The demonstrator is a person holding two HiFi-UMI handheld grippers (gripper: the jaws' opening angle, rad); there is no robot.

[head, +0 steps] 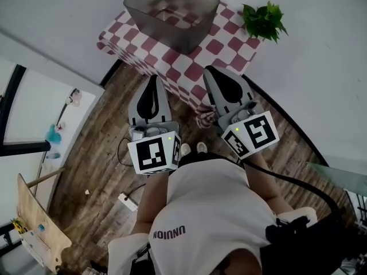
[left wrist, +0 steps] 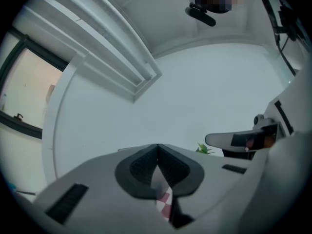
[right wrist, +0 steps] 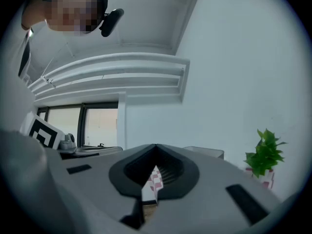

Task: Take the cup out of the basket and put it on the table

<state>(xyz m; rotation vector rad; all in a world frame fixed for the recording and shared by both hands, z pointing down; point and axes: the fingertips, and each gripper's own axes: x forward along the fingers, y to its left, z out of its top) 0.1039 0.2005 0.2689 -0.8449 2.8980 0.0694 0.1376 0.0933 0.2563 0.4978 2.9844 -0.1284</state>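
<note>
Both my left gripper and right gripper are squeezed shut, empty. The cup, too blurry to see, should be in the grey see-through plastic basket at 12 o'clock. Reaching in shut could knock it over.

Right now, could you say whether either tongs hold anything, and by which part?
Nothing is held: the left tongs and right tongs are both shut and empty.
</note>
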